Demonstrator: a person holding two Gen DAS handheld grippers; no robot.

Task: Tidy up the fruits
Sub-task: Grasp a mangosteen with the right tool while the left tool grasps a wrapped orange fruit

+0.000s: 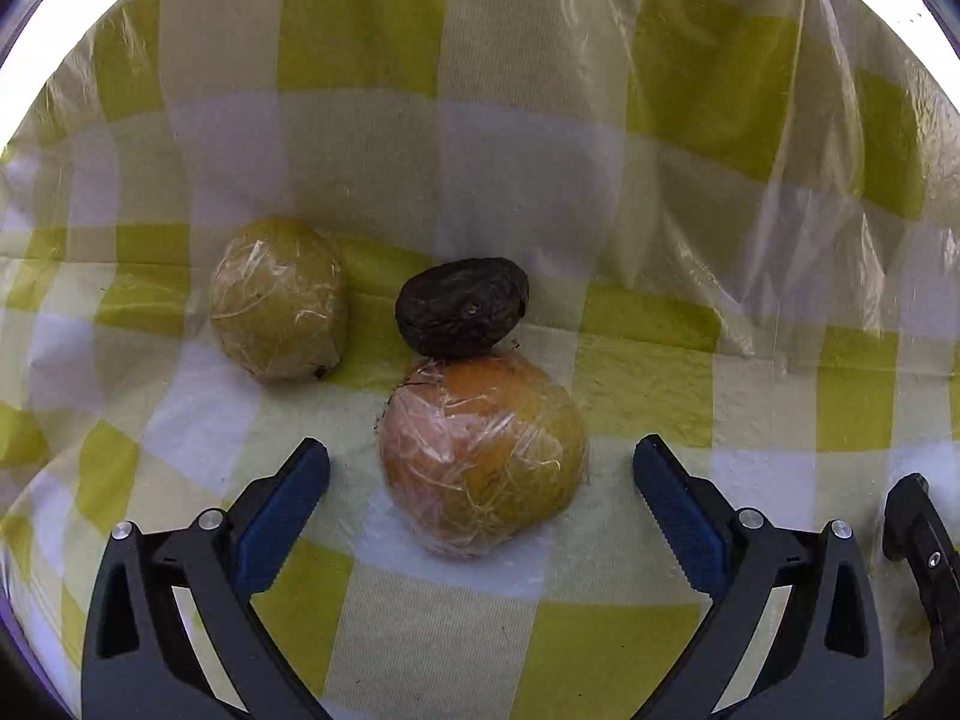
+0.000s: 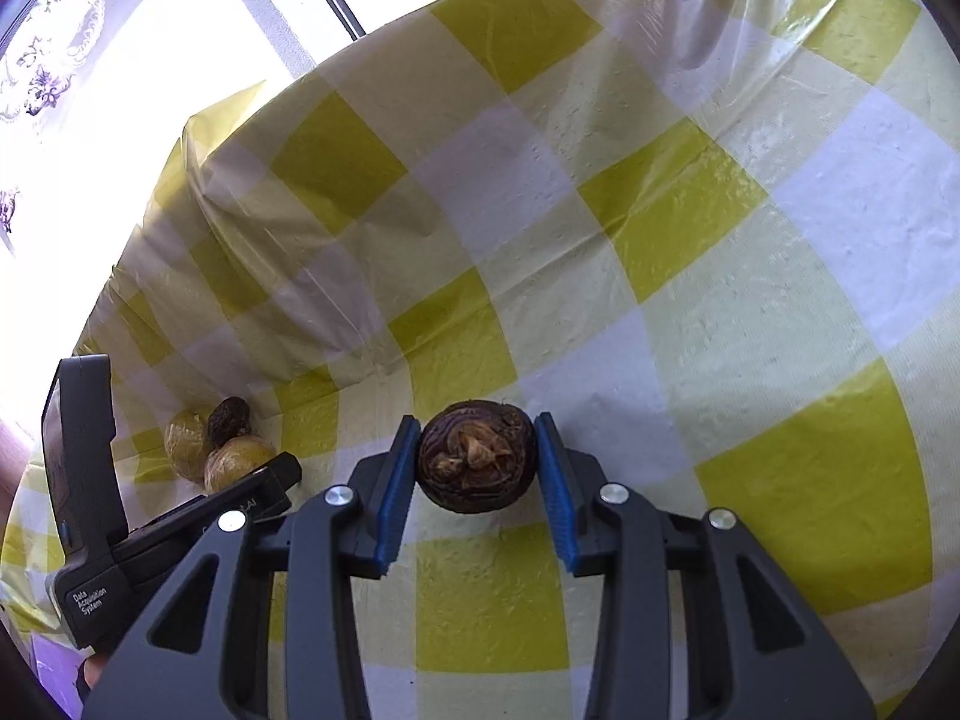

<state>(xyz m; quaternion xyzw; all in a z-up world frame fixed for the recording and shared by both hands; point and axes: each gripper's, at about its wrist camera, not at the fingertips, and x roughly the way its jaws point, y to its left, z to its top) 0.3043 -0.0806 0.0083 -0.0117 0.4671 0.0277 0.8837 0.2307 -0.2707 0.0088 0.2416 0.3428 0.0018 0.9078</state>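
Note:
In the left wrist view an orange fruit wrapped in plastic film [image 1: 483, 456] lies on the checked cloth between my open left gripper [image 1: 480, 468] fingers. A dark wrinkled fruit [image 1: 462, 306] rests against its far side. A yellow-green wrapped fruit [image 1: 279, 299] lies to the left, apart. In the right wrist view my right gripper [image 2: 477, 459] is shut on a dark brown wrinkled fruit [image 2: 477, 456], blue pads pressing both sides. The three-fruit group [image 2: 219, 438] shows far left, behind the left gripper's body [image 2: 180, 516].
A yellow, white and cream checked tablecloth [image 1: 600, 648] under clear plastic covers the surface and rises behind as a draped wall [image 1: 540, 60]. A bright window [image 2: 180, 30] lies at the upper left of the right wrist view.

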